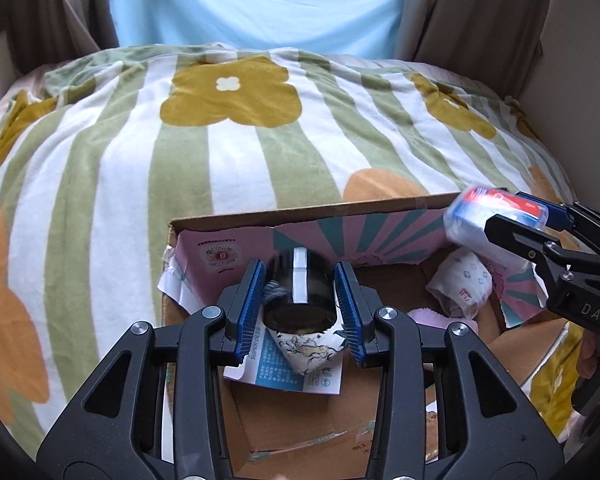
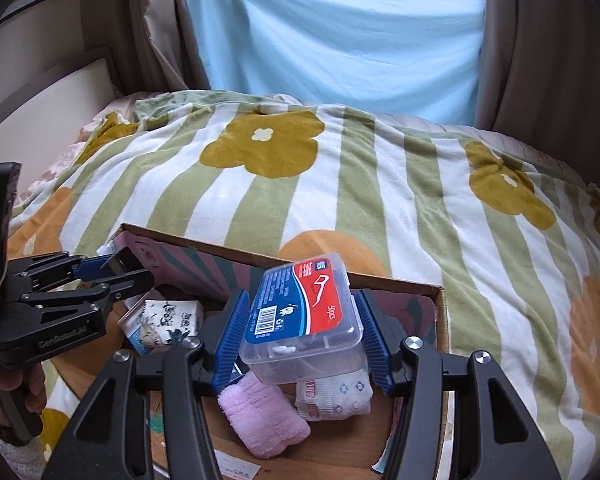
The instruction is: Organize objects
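Right now both grippers are hanging over an open cardboard box (image 1: 300, 216) lying on the bed, each carrying something that looks bound for the box, so the step in hand appears to be the loading of loose items. Nearest in the left wrist view, the left gripper (image 1: 300, 300) is holding a black cylinder (image 1: 300, 284) with a pale stripe; its jaws are standing a moderate way apart, the blue pads flanking the cylinder's sides, though whether they are pressing it firmly is hard to tell. Below it, a patterned packet (image 1: 312, 350) is resting on the box floor near the left wall. In the right wrist view, the right gripper (image 2: 300, 332) is gripping a clear plastic floss-pick box (image 2: 300, 320) with a red and blue label, jaws closed against its two sides, tilted above a pink towel roll (image 2: 260, 416) and a white patterned cloth bundle (image 2: 334, 398). The next move probably calls for lowering each item into free floor space without crushing the soft things beneath, then releasing. Only the right wrist view is showing the pink roll whole and the printed label clearly; only the left wrist view is showing the cylinder's open end and the leaflet under the packet. Farther off, the striped floral blanket (image 1: 240, 140) is covering the bed, with a light blue curtain (image 2: 340, 40) beyond it.
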Demonstrator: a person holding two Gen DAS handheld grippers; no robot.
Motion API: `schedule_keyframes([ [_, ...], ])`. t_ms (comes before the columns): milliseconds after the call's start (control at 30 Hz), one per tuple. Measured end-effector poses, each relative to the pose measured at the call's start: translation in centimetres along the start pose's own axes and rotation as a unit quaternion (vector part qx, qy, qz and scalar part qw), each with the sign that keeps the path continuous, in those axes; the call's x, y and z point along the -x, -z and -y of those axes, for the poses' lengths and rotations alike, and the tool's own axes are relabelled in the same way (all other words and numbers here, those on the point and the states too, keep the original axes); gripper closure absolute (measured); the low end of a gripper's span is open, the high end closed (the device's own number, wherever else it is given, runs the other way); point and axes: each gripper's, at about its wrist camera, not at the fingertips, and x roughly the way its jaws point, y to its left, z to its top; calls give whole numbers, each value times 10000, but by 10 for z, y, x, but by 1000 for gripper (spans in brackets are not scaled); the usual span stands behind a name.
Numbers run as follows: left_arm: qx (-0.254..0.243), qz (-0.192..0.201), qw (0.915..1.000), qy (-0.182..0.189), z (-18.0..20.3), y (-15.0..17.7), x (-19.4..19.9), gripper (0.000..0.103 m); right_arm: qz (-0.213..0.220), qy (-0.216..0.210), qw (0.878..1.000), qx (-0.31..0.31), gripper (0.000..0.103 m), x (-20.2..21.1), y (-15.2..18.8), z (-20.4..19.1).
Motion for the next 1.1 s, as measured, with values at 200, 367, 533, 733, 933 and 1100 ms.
schedule_keyframes([
  [200, -5, 155, 9996, -229, -4, 1, 6, 0, -104, -82, 9999, -88, 0, -7, 3, 1],
  [367, -19, 124, 9996, -234, -8, 3, 8, 0, -65, 127, 9999, -64, 0, -6, 7, 3],
  [533, 32, 190, 9996, -226, -8, 8, 16, 0, -86, 180, 9998, -71, 0, -3, 8, 3],
  [733, 15, 282, 9994, -215, -5, 9, 33, 0, -65, 261, 9996, -45, 1, 6, 10, -1],
  [933, 115, 520, 9985, -156, 1, 5, 62, 0, 70, 317, 9994, -103, 1, 28, 9, -7],
  [1100, 34, 704, 9972, -263, 8, 2, 90, 0, 193, 401, 9990, -96, 1, 53, 7, -13],
])
